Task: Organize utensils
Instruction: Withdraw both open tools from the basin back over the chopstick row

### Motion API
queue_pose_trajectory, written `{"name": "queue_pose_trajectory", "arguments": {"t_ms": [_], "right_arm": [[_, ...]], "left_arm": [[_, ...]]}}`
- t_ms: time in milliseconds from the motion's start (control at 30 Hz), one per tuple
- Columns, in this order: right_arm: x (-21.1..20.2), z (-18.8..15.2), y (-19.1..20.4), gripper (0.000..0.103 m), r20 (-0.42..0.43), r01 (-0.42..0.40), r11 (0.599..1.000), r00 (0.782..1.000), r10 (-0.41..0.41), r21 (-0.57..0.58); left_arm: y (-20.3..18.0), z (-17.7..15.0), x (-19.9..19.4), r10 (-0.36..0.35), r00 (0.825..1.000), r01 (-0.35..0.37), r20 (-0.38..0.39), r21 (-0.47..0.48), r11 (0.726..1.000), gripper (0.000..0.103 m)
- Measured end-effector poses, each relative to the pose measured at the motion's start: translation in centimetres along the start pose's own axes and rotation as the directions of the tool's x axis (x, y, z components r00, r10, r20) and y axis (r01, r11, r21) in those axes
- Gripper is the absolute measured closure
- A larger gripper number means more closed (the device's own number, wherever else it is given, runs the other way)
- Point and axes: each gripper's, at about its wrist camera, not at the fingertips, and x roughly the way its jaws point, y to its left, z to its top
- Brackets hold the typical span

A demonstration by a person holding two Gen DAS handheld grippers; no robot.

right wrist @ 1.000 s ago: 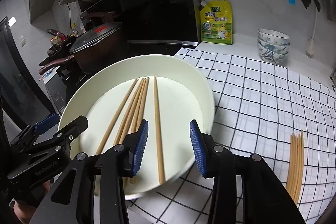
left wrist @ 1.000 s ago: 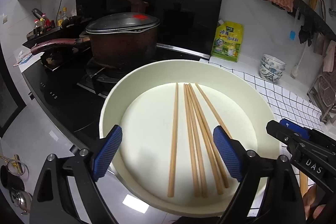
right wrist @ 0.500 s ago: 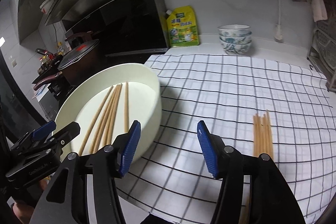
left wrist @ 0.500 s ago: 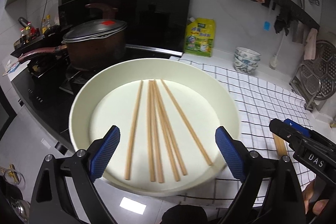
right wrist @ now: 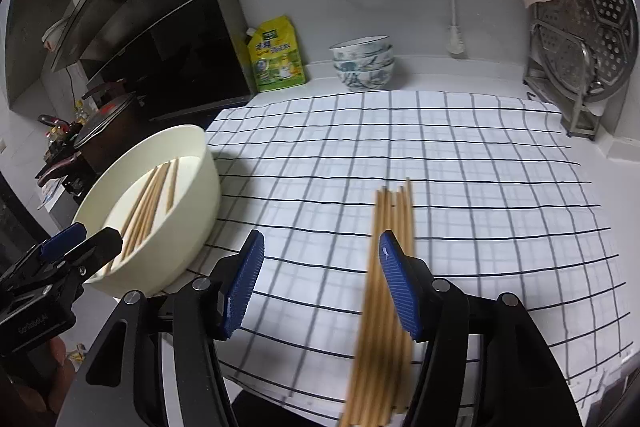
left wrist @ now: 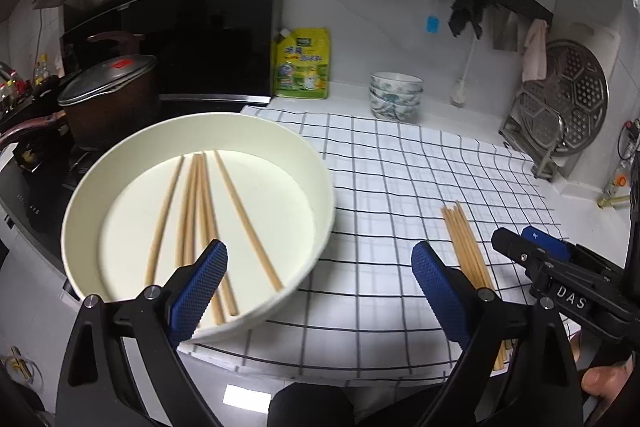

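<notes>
A wide cream bowl (left wrist: 288, 155) stands at the cloth's left edge with several wooden chopsticks (left wrist: 196, 211) lying in it. A second bundle of chopsticks (left wrist: 466, 247) lies flat on the checked cloth. My left gripper (left wrist: 318, 251) is open and empty, its left finger over the bowl's near rim. My right gripper (right wrist: 320, 241) hovers over the cloth with its jaws opening. The bundle (right wrist: 390, 211) runs under its right finger, and no pad presses on it. The bowl (right wrist: 200, 211) and the left gripper (right wrist: 80, 239) show at the left of the right wrist view.
The checked cloth (left wrist: 400, 167) covers the counter. A lidded pot (left wrist: 108, 95) sits on the stove at the left. At the back wall are a yellow pouch (left wrist: 304, 67), stacked bowls (left wrist: 396, 95) and a steamer rack (left wrist: 568, 99).
Both grippers have moved right, from over the bowl to over the cloth. The right gripper's jaws have widened, and the bundle on the cloth now lies beneath it.
</notes>
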Motion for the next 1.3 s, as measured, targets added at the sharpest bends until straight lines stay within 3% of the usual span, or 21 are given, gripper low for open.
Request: {"name": "queue_pose_trajectory", "arguments": {"t_ms": [367, 667, 933, 1300], "right_arm": [[0.3, -0.3, -4.8, 0.045, -0.005, 0.03, 0.999, 1.0, -0.029, 0.036], [1.5, -1.1, -8.2, 0.045, -0.024, 0.058, 0.995, 0.998, -0.056, 0.079], [2.8, -2.0, -9.9, 0.045, -0.082, 0.091, 0.993, 0.993, -0.085, 0.08], [4.6, -3.2, -8.1, 0.045, -0.147, 0.11, 0.994, 0.983, -0.112, -0.02]], "left_arm": [[-5.6, 0.0, 1.1, -0.049, 0.999, 0.05, -0.015, 0.068, 0.996, 0.01], [-8.9, -0.5, 4.0, -0.049, 0.996, 0.056, -0.075, 0.099, 0.994, 0.01], [-10.2, -1.4, 6.5, -0.034, 0.992, 0.044, -0.118, 0.082, 0.996, 0.01], [-8.6, -2.8, 8.3, 0.034, 0.987, -0.027, -0.155, 0.049, 0.998, 0.01]]}}
